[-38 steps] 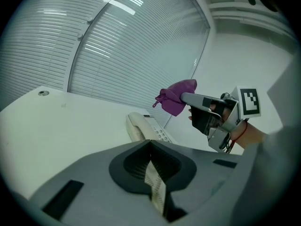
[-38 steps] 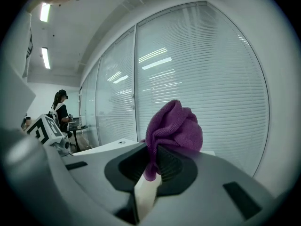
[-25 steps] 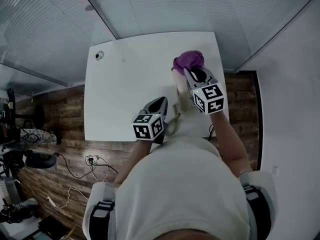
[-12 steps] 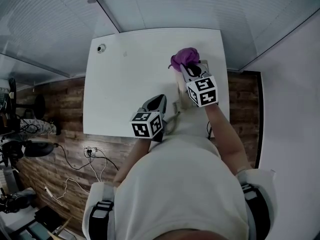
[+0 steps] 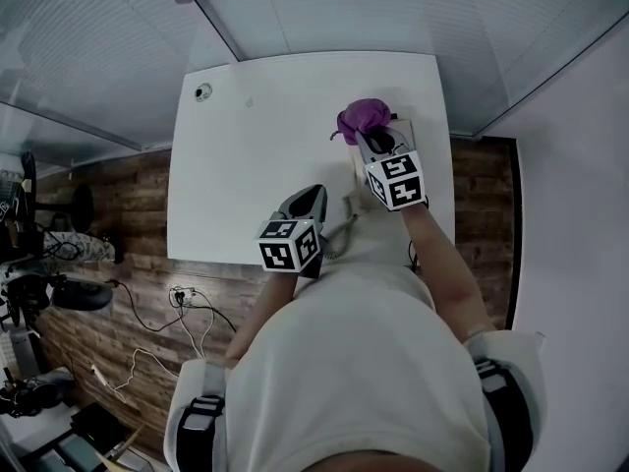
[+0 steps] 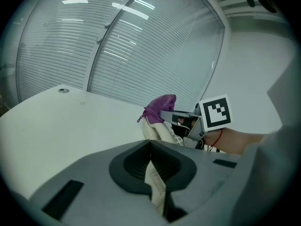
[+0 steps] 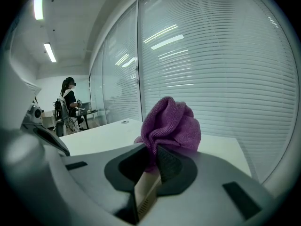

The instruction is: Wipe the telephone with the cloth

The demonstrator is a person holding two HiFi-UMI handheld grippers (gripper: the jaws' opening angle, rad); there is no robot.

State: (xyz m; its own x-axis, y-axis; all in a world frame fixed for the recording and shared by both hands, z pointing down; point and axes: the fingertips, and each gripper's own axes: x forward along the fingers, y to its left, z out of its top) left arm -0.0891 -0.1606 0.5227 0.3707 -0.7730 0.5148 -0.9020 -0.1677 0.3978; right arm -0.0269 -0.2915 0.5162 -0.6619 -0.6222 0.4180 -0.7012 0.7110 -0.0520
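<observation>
The right claw (image 7: 153, 164), clamped on the cloth (image 7: 171, 124) over the far end of the telephone (image 6: 157, 133) on the surface (image 5: 256, 165), should press lightly and sweep toward its near end, where the shut, empty left claw (image 6: 153, 173) could steady it.

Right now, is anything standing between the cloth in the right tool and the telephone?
Nothing visible does. The purple cloth, clamped in the right tool, is at the far end of the telephone; the shut left tool sits nearer the person.

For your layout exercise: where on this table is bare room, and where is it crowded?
Bare: the table's left and middle, between the round fitting and the telephone. Crowded: the right side, with cloth and right tool.
</observation>
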